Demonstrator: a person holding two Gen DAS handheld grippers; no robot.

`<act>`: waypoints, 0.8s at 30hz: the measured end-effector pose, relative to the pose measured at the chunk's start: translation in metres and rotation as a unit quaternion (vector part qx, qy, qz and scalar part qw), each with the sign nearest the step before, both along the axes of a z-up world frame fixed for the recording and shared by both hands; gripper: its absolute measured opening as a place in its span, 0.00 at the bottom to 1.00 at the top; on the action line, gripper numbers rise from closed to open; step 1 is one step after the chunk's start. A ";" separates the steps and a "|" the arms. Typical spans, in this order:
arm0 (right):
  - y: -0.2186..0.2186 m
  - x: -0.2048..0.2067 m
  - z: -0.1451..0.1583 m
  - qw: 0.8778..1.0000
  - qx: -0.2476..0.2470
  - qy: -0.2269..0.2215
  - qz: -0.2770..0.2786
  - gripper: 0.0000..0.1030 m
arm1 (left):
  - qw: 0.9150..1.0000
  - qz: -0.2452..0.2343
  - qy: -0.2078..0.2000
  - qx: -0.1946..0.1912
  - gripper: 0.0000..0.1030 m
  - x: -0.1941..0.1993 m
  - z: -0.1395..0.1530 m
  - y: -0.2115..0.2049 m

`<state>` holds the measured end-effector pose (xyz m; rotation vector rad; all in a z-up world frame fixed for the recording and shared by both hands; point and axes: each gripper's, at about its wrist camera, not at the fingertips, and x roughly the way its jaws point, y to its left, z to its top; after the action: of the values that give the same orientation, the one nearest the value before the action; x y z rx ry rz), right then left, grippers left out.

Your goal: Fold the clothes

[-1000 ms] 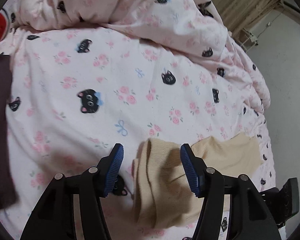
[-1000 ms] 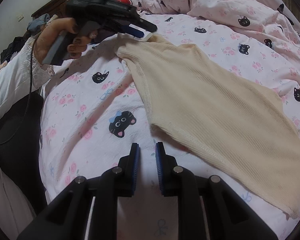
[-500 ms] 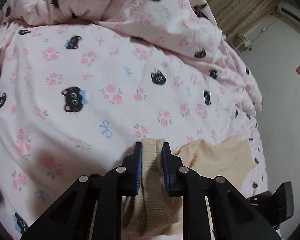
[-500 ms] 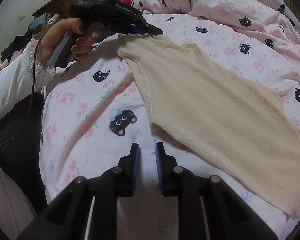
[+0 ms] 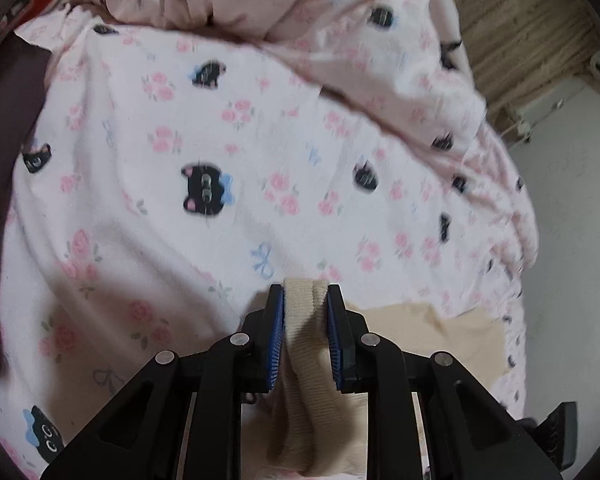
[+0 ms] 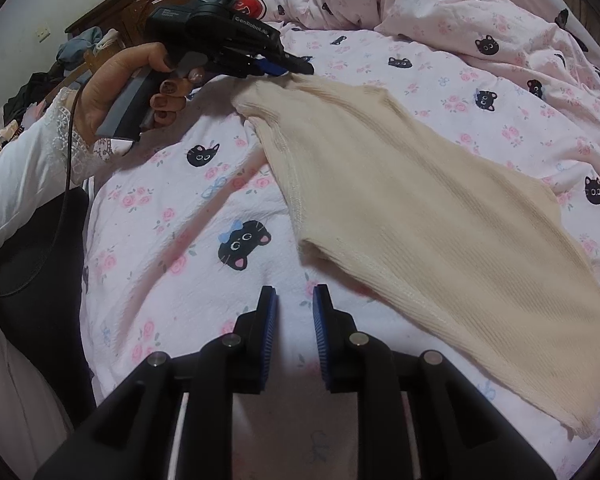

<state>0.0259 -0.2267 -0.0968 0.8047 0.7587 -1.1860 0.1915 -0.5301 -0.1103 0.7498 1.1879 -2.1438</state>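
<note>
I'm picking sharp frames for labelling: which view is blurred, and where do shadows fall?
Left wrist view: the pink cat-print bedsheet is motion-smeared, while the left gripper and the pinched beige ribbed knit top stay crisp. Right wrist view: sharp throughout, soft shadow on the sheet under the top's lifted near edge; fisheye bending in both.

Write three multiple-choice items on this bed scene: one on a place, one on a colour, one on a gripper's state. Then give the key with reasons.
1. Where does the beige ribbed top lie?
A. On the floral bedsheet
B. On a chair
C. In a basket

2. What colour are the pads of the right gripper?
A. Red
B. Blue
C. Yellow

3. What is the left gripper doing?
A. Hanging open above the bed
B. Clamping a pillow
C. Pinching a corner of the top

Key: 1 A, the top is spread across the sheet. 2 B, blue pads line both fingers. 3 C, beige fabric is bunched between its closed fingers.
</note>
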 end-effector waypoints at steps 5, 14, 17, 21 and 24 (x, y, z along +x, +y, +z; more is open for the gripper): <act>0.019 -0.039 0.025 0.998 -0.032 -0.014 -0.061 0.40 | 0.994 0.001 0.000 -0.107 0.18 0.003 0.042 0.022; 0.070 -0.163 0.037 0.953 -0.019 -0.059 -0.297 0.40 | 0.989 -0.100 -0.029 -0.104 0.18 -0.036 0.038 0.073; 0.091 -0.200 0.030 0.925 -0.009 -0.109 -0.365 0.40 | 0.987 -0.113 -0.069 -0.092 0.18 -0.045 0.024 0.083; 0.112 -0.237 0.017 0.886 -0.006 -0.189 -0.424 0.42 | 0.984 -0.089 -0.130 -0.088 0.18 -0.044 0.006 0.082; 0.120 -0.253 0.002 0.863 0.007 -0.233 -0.448 0.42 | 0.985 -0.071 -0.137 -0.074 0.18 -0.039 -0.002 0.075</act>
<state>-0.2273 -0.1071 -0.0947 1.4717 -0.0646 -1.6942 0.1522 -0.4550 -0.1125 1.0506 0.8448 -2.1297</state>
